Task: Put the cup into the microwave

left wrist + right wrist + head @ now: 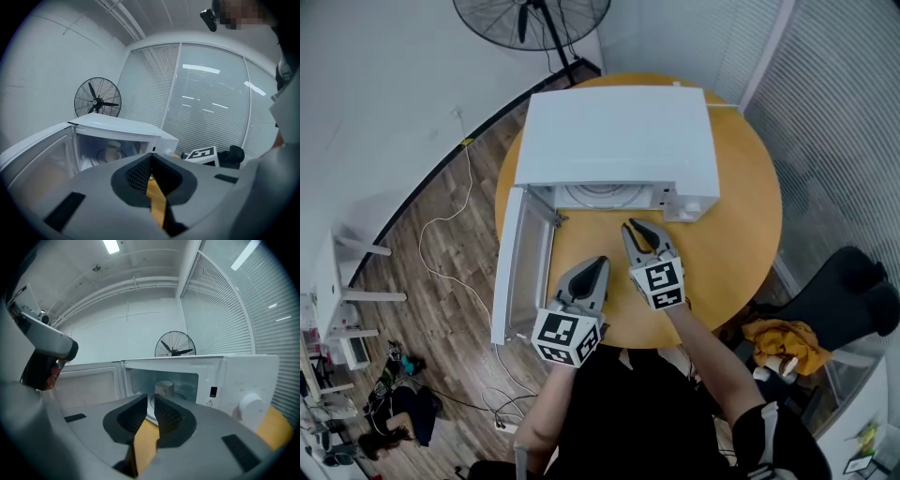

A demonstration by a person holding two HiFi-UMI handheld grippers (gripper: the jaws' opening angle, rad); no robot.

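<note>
A pale cup stands upright on the glass plate inside the white microwave. The microwave's door hangs open to the left. In the head view the microwave's top hides the cup. My right gripper points at the opening from just in front. Its jaws stand a narrow gap apart with nothing between them, clear of the cup. My left gripper sits lower and to the left over the round wooden table, fingertips together and empty.
A standing fan is behind the microwave. A black chair and a yellow cloth lie to the right, off the table. White cables trail over the wooden floor on the left. Glass walls with blinds close the right side.
</note>
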